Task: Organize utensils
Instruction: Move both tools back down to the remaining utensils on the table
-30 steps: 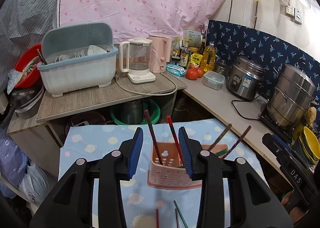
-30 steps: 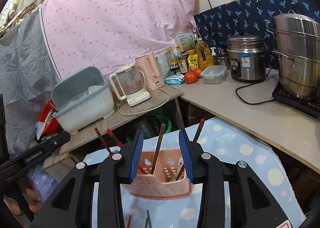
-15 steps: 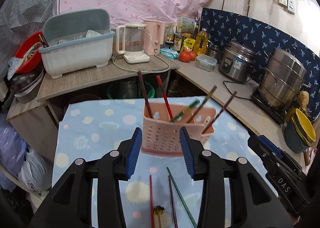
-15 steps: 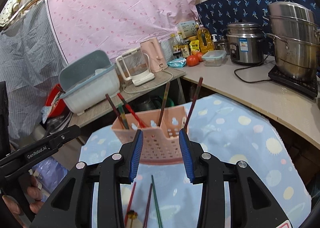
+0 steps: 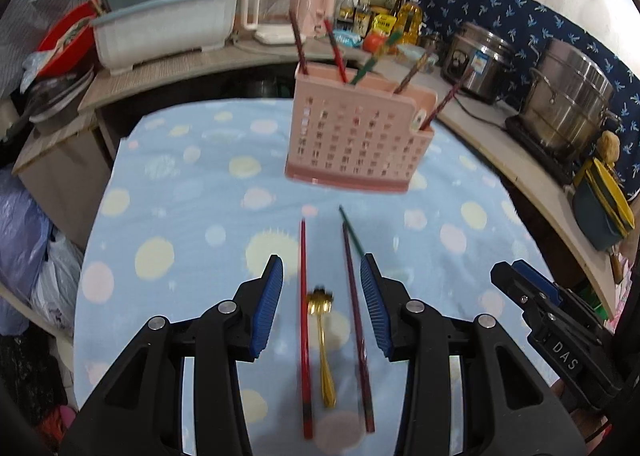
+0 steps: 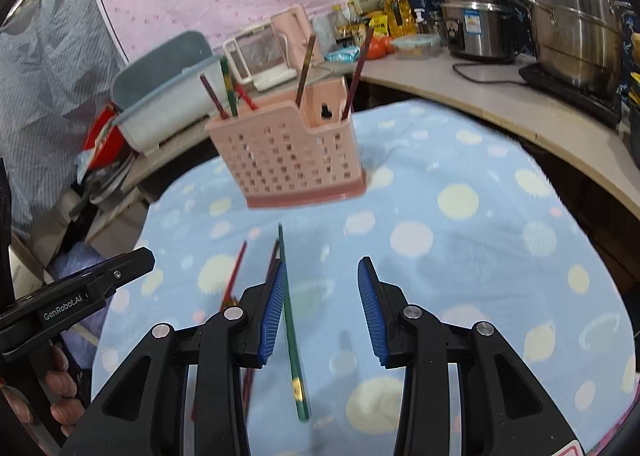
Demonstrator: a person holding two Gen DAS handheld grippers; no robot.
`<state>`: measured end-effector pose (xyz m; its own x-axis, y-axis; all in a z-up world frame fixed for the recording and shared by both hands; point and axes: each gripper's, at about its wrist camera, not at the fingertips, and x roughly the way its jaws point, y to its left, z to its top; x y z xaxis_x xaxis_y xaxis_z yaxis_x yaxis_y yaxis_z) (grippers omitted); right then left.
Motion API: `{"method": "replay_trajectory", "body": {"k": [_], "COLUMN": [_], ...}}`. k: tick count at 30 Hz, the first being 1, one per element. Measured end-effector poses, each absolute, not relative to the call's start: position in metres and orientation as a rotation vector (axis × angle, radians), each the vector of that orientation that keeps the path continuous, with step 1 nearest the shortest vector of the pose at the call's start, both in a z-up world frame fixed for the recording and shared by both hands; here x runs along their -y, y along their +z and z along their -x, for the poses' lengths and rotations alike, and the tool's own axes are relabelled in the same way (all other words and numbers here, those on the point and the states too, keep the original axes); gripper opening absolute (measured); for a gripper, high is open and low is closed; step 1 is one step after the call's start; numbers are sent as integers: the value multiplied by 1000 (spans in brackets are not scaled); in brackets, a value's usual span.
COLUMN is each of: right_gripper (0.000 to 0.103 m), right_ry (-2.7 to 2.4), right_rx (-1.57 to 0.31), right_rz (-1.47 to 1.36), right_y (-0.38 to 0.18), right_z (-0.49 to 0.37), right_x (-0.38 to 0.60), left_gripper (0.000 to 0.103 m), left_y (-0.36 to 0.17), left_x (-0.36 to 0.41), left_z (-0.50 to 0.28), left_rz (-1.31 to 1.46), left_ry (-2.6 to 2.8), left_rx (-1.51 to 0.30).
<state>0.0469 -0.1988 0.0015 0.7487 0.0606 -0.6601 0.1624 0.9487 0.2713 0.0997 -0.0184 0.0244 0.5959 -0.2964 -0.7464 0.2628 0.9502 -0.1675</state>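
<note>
The left gripper point(image 5: 321, 306) hangs spread and empty above a red chopstick point(image 5: 305, 320), gold fork point(image 5: 322, 336) and dark chopstick point(image 5: 356, 320) on the dotted cloth point(image 5: 180, 216). Beyond stands the pink caddy point(image 5: 356, 140), blurred. The right gripper point(image 6: 322, 306), likewise parted, straddles a green chopstick point(image 6: 291, 332); its fingers point(image 6: 272, 308) hide the fork.

Utensil holder at the far end of the cloth, loose utensils nearer

The pink perforated plastic utensil holder point(image 5: 356, 136) stands on the blue dotted cloth point(image 5: 180, 216) with chopsticks upright in it. Nearer the cameras lie a red chopstick point(image 5: 304, 320), a small gold fork point(image 5: 323, 340) just right of it, then a dark maroon chopstick point(image 5: 356, 320) and a green chopstick point(image 6: 291, 332).
</note>
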Motion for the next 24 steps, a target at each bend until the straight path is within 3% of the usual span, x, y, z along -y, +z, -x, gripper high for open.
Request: {"method": "replay_trajectory", "body": {"k": [17, 24], "right_gripper": [37, 29], "right_ry": [10, 28], "right_rx": [-884, -897], "right_rz": [-265, -238], "right_y": [-65, -69], "right_z": [-18, -17], "right_x": [160, 151], "left_gripper": [38, 38], "left_y": [-59, -65], "left_x": [0, 1], "left_z": [-42, -33], "left_rz": [12, 11], "left_ry": [-298, -310], "left_rx": [-1041, -1053]}}
